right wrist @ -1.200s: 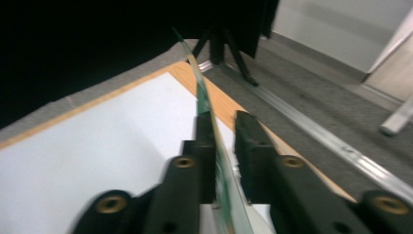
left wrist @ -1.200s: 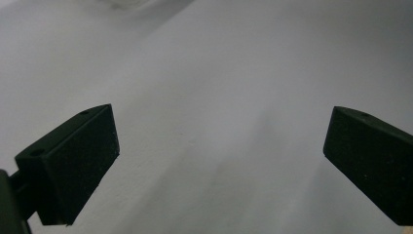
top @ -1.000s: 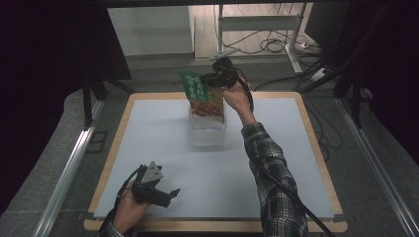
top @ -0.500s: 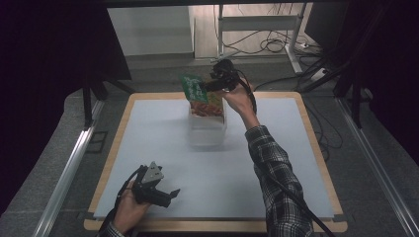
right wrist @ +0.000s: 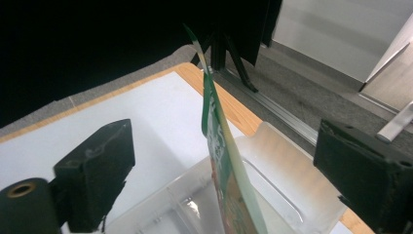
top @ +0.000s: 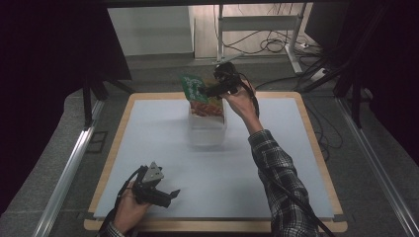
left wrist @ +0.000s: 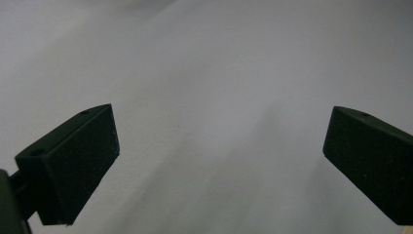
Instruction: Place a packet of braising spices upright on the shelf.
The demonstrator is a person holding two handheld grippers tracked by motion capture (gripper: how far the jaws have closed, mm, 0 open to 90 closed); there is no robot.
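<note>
A green and orange snack packet [top: 199,95] stands upright in a clear plastic container [top: 207,131] at the far middle of the white table top. My right gripper [top: 206,92] is at the packet's top and is open. In the right gripper view its jaws stand wide apart on either side of the packet [right wrist: 234,195], touching neither face, above the container [right wrist: 282,170]. My left gripper [top: 170,194] rests near the front left edge, open. Between the jaws in the left gripper view [left wrist: 219,131] there is just bare table.
The white table top [top: 276,163] has a wooden rim [top: 316,143]. Dark screens stand to the left and right. Metal rails [top: 69,168] run along the sides, and cables lie on the floor beyond the far edge.
My right gripper has moved down and slightly left along the packet's top. The left gripper has stayed where it was.
</note>
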